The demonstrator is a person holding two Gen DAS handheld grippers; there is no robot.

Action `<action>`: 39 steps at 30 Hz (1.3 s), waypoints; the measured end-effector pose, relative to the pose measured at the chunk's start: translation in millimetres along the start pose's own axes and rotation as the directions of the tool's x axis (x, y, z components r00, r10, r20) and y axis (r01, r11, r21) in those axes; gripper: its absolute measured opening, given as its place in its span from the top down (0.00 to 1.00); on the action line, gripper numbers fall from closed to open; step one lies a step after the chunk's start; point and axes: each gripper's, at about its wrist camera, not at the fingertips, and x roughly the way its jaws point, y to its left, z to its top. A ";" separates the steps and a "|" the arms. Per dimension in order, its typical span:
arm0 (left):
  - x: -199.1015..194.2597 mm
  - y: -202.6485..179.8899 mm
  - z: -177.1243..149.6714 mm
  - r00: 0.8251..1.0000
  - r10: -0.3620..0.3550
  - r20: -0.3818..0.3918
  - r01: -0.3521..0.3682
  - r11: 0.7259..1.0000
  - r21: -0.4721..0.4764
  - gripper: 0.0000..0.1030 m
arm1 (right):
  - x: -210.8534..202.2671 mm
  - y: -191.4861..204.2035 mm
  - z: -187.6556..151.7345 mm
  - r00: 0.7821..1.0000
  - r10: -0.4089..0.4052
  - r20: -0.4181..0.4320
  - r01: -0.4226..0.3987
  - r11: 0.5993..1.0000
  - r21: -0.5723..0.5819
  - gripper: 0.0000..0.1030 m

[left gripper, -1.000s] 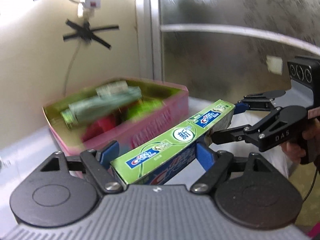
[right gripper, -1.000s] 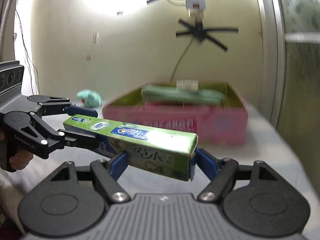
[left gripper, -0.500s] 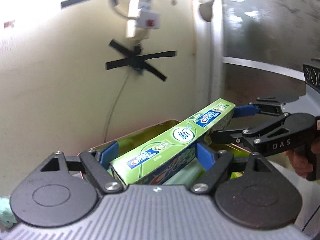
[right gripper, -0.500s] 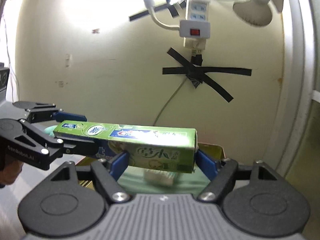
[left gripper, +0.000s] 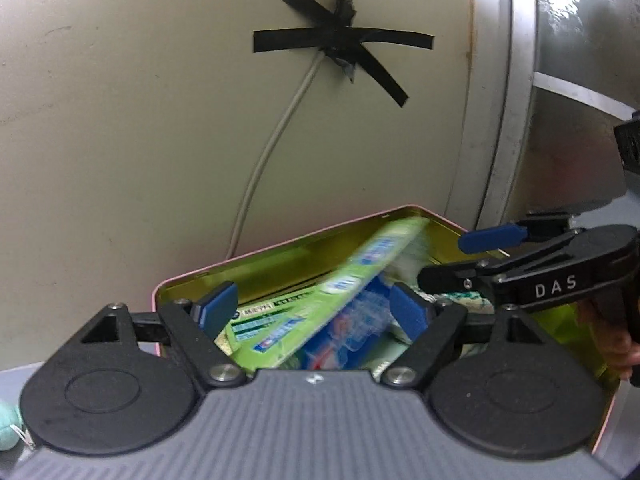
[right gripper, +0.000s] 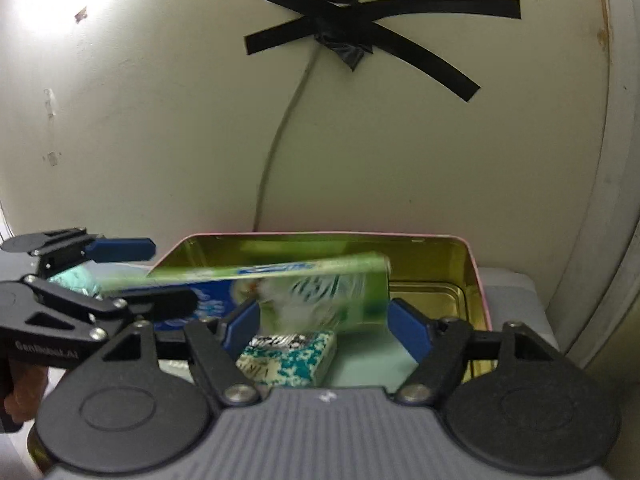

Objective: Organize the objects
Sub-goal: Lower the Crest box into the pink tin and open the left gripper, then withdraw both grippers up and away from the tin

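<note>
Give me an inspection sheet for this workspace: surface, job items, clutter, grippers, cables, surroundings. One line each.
Surface: pale grey tabletop, seen beside the tin.
Job items: green toothpaste box, motion-blurred, over the open pink tin, not gripped; a teal patterned small box lies in the tin.
Clutter: mint-green soft object on the table, outside the tin.
Grippers: left gripper open; right gripper open; both above the tin.
Cables: white cord runs down the wall, fixed by black tape.
Surroundings: cream wall; metal frame at the right.
</note>
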 end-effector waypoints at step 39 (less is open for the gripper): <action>-163.4 -76.0 -94.2 0.987 0.155 -0.036 -0.157 0.985 -0.064 0.16 | -155.7 109.5 -122.7 0.998 -0.011 0.056 0.009 0.999 0.048 0.30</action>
